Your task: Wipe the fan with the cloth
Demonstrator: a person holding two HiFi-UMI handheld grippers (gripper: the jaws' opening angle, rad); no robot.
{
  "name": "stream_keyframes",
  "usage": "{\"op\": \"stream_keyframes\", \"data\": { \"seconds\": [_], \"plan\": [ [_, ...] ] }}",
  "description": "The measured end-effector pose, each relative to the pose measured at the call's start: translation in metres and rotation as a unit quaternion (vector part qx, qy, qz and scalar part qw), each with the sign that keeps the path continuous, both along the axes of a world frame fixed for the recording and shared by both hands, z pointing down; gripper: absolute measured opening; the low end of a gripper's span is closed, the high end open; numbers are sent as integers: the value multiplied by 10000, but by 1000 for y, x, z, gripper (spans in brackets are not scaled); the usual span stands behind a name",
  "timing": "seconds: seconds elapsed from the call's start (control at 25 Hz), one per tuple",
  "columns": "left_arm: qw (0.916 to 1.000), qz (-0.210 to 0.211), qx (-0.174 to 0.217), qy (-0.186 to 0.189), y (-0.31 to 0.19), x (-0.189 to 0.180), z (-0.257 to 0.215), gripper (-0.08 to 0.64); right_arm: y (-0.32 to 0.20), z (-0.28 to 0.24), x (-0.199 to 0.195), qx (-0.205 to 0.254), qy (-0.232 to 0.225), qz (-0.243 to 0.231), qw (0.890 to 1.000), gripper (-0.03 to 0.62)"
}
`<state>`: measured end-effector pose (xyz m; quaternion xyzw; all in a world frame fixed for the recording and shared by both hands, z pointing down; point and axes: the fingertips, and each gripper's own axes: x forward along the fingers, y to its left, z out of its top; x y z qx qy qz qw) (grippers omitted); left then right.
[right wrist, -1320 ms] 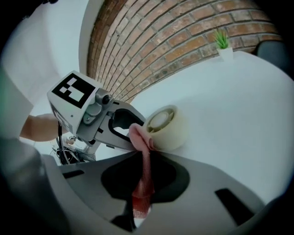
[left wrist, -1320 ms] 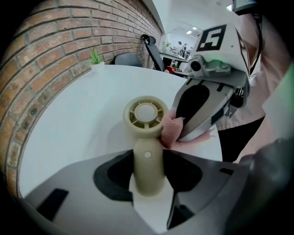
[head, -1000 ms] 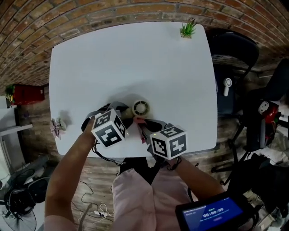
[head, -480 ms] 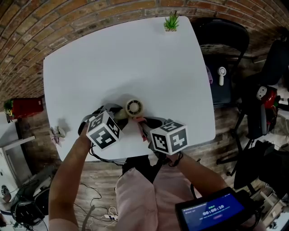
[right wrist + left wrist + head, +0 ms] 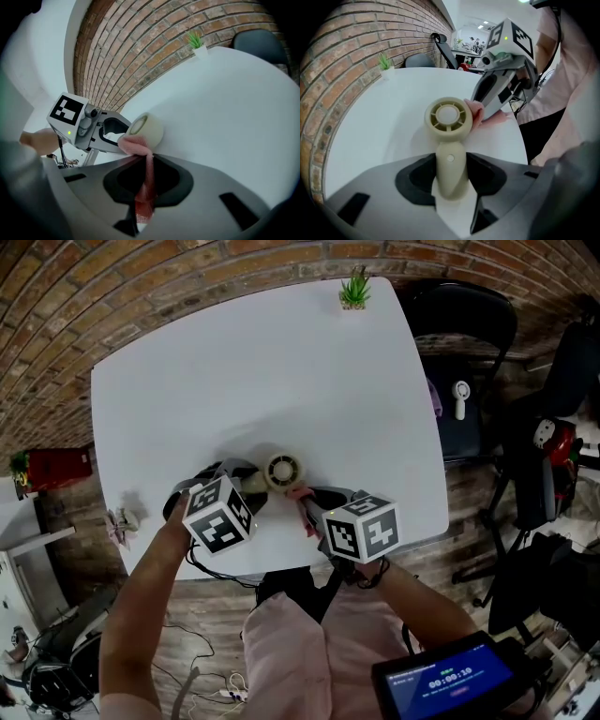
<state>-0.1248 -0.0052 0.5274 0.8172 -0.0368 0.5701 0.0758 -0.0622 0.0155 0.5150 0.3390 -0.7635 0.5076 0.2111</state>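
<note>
Since a second ago our right gripper [image 5: 314, 505] has slid a little to the right along the near edge of the bench [image 5: 281, 371], taking the cloth [image 5: 136, 144] with it. Our left gripper [image 5: 450, 176] has kept its place with the fan [image 5: 447, 117].

We see the left fingers [image 5: 412, 180] clamped on the fan's cream handle, one on each side, with the round head sticking out beyond them, its grille facing back at that gripper. The fan sits close to the near edge of the bench, about midway along it. Whether its head rests on the surface or hangs just above, we cannot tell.

Our right fingers [image 5: 171, 180] pinch the pink cloth as a thin strip. Its free end is bunched up and touches the side of the fan's head, the side away from the left gripper.

At the far right corner of the bench stands a small plant [image 5: 355, 287]. At the left edge lies a small pinkish thing [image 5: 120, 519], too small for us to tell. A dark chair [image 5: 459, 324] stands just off the right edge.
</note>
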Motion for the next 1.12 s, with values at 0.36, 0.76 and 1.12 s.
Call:
{"op": "stream_keyframes", "data": {
  "seconds": [0.36, 0.76, 1.12],
  "plan": [
    [9991, 412, -9, -90, 2, 2, 1, 198, -4, 3, 15, -41, 151, -3, 9999, 32],
    [9951, 958, -32, -262, 5, 4, 1, 198, -5, 3, 23, 6, 288, -96, 9995, 32],
    [9881, 1464, -41, -478, 7, 5, 1, 198, -8, 4, 31, 3, 348, -186, 9992, 32]
  ]
}}
